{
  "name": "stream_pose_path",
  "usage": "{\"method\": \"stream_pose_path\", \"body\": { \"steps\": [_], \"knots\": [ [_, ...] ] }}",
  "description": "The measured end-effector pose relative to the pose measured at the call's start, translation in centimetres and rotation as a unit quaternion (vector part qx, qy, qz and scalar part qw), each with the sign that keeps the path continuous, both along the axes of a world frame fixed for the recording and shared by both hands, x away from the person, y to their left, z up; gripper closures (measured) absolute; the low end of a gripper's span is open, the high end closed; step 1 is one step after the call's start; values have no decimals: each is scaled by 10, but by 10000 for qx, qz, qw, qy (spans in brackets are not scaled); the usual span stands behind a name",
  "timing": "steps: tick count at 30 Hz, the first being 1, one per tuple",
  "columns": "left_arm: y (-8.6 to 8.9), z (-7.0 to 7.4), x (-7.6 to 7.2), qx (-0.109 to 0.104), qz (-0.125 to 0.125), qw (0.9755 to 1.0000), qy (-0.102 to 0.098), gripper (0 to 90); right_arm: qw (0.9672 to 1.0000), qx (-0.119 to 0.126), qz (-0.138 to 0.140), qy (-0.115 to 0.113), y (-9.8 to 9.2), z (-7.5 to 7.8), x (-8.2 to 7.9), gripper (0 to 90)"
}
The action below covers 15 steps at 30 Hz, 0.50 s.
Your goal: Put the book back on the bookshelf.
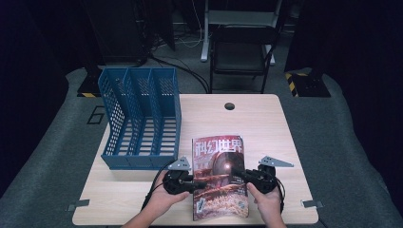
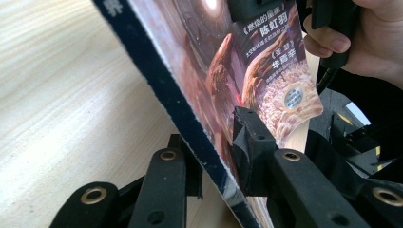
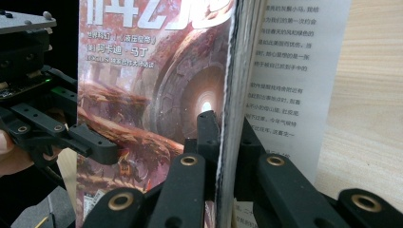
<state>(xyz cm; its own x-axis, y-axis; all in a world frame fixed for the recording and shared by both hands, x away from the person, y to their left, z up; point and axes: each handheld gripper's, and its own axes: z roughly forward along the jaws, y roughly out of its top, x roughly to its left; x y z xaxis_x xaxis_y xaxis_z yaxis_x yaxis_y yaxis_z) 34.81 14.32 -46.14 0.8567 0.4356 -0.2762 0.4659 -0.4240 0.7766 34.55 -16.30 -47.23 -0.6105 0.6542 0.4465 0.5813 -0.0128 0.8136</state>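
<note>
both grippers' fingers clamp the magazine [image 1: 219, 175], left gripper [image 1: 202, 184] on its spine, right gripper [image 1: 236, 174] opposite.

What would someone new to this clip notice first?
A red-covered magazine at the table's near edge, clamped from both sides: the left gripper on its spine edge, the right gripper on its open edge. Behind it to the left stands an empty blue file rack.

Pale wooden table [image 1: 266, 123] with two things on it

A blue file rack [image 1: 140, 118] stands at its left; a magazine [image 1: 219, 175] lies near the front edge, just beside the rack.
</note>
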Motion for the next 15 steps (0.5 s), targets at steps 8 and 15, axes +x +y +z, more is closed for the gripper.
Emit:
{"method": "stream_pose_path", "body": {
  "steps": [8,15],
  "knots": [
    [4,10,-1,96,-51,9996,-248,771,9997,-101,119,-213,1,13,-4,863],
    [7,20,-3,141,-103,9994,-295,814,9992,-70,89,-370,1,22,-8,866]
  ]
}}
